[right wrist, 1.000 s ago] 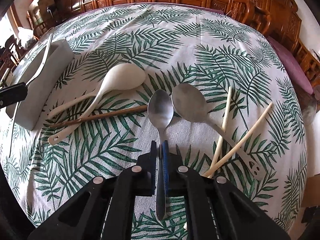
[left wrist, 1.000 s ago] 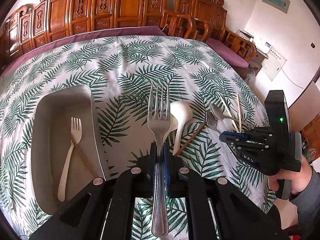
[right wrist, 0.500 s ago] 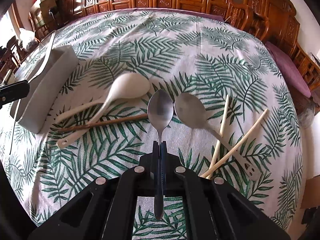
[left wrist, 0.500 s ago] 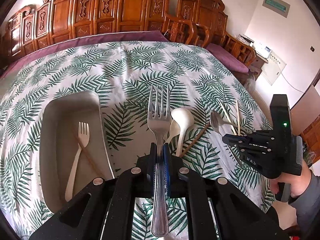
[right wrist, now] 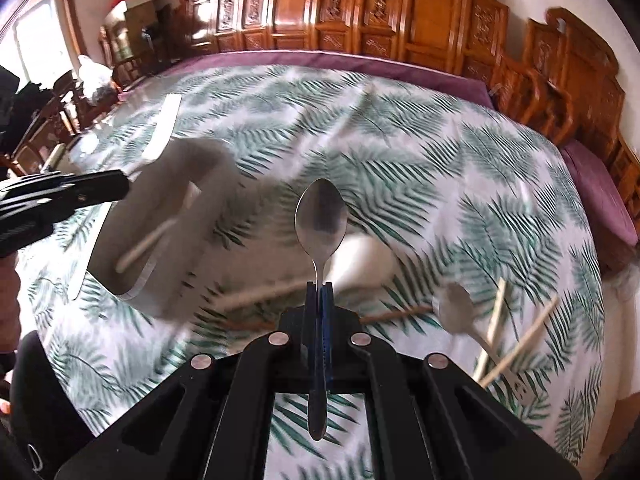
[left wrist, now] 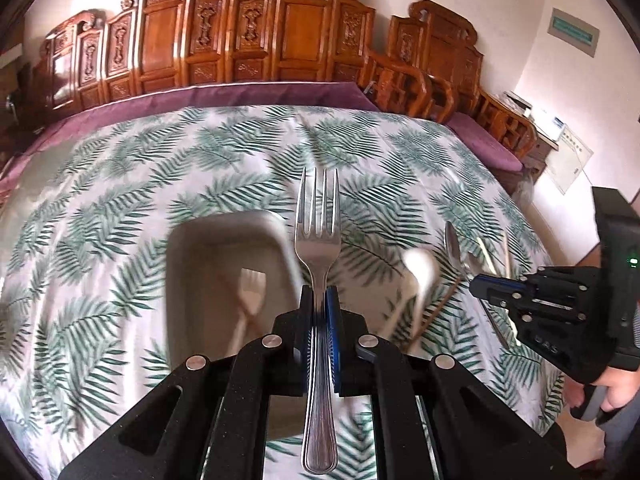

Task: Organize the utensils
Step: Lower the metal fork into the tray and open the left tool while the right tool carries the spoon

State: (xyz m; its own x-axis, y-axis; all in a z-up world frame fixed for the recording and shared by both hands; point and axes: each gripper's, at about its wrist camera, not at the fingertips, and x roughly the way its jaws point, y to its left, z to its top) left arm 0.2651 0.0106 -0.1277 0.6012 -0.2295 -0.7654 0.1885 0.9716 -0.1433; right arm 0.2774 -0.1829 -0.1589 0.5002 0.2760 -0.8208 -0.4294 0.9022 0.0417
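- The left tool (left wrist: 319, 300) pinches a metal fork (left wrist: 318, 236) by its neck, tines pointing away, above the grey tray (left wrist: 180, 248); the handle's near end runs between the tool's arms.
- The right tool (right wrist: 319, 292) is pressed onto a metal spoon (right wrist: 320, 220), bowl forward, held above the worktop (right wrist: 400, 152).
- In the tray lies a pale fork (left wrist: 250, 292), blurred; a thin brown stick crosses it, hard to make out.
- Right of the tray, a white ladle (right wrist: 366, 260), a second metal spoon (right wrist: 456, 308) and chopsticks (right wrist: 520, 336) lie smeared by motion blur.
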